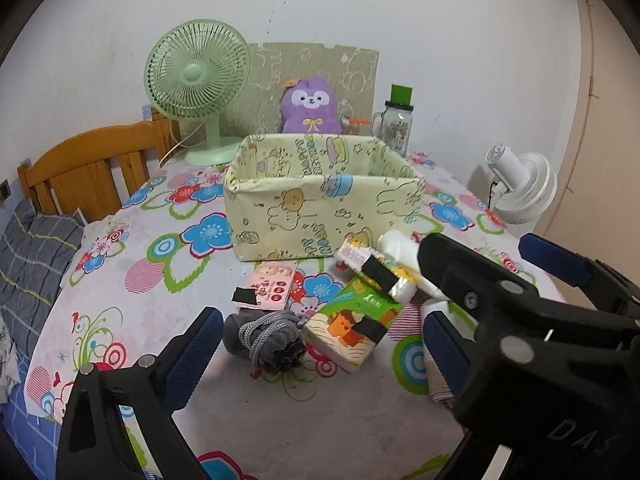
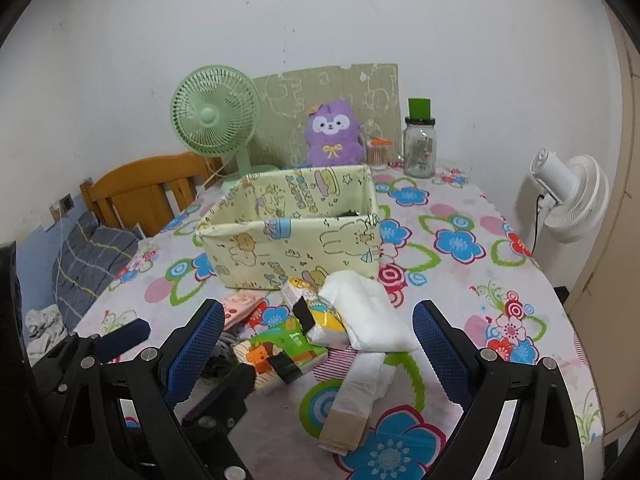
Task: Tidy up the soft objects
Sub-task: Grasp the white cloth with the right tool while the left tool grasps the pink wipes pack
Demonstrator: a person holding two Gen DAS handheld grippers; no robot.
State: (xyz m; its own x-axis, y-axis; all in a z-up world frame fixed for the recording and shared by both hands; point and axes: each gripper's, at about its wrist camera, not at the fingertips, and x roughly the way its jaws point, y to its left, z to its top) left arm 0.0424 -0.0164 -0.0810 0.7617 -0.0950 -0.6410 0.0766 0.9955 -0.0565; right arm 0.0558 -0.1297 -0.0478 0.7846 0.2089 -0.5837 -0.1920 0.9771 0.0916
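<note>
My left gripper [image 1: 316, 354]: fingers spread wide, holding nothing, hovering above the grey drawstring pouch [image 1: 262, 338].
My right gripper [image 2: 318, 350]: fingers apart too — empty, over the pile of soft things.
Pile: a green tissue pack [image 2: 280, 354] lies beside the pouch; a yellow tissue pack [image 2: 316, 312] leans on it, touching a folded white cloth [image 2: 366, 314].
Pink packet [image 1: 274, 286]: flat on the cloth, just behind the pouch.
White-and-beige sock [image 2: 354, 396]: stretched out in front of the white cloth.
Yellow fabric box [image 1: 320, 200]: open-topped, behind the pile — something dark sits inside, I cannot tell what.
Table [image 2: 472, 280]: covered in a flowered cloth.
Back edge: green fan [image 1: 198, 80], purple plush [image 1: 310, 106], glass jar [image 1: 396, 126].
</note>
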